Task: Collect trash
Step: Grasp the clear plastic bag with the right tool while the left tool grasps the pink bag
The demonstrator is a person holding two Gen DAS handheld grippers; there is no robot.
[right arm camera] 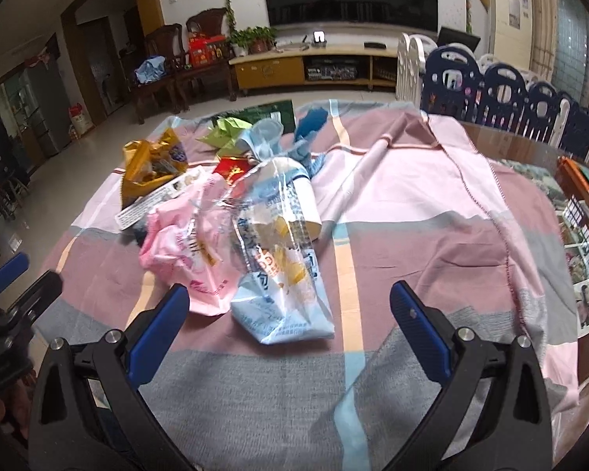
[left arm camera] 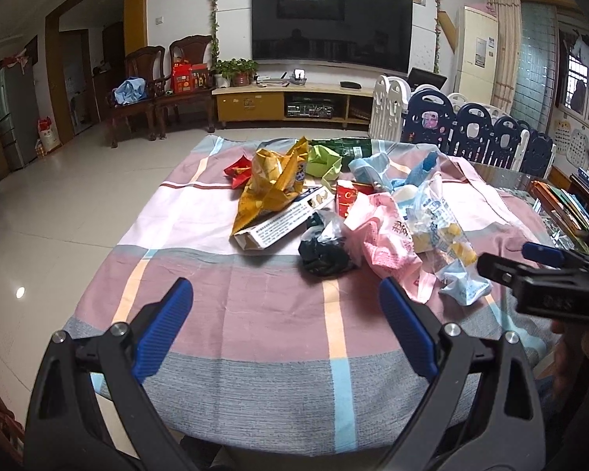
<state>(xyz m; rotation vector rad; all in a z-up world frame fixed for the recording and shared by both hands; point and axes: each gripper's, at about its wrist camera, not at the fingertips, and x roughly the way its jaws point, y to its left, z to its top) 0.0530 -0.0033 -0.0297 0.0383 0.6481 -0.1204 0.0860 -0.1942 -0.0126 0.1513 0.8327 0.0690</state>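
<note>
**Hovering over a table full of trash**

Hanging above the near edge of the table [left arm camera: 255,392], the left gripper [left arm camera: 286,294] has its blue fingers [left arm camera: 165,329] spread wide apart — nothing is between them. The right gripper [right arm camera: 290,294] is wide open too and holds nothing. A pile of trash sits in the middle of the checked cloth [right arm camera: 432,235]. A clear and blue plastic bag [right arm camera: 282,274] lies nearest the right gripper, touching a crumpled pink bag [right arm camera: 184,243] beside it. Just past them are a black bag [left arm camera: 326,251], a long white box [left arm camera: 278,223] and a yellow snack bag [left arm camera: 275,180] — a green wrapper [left arm camera: 324,163] sits toward the far edge.
</note>
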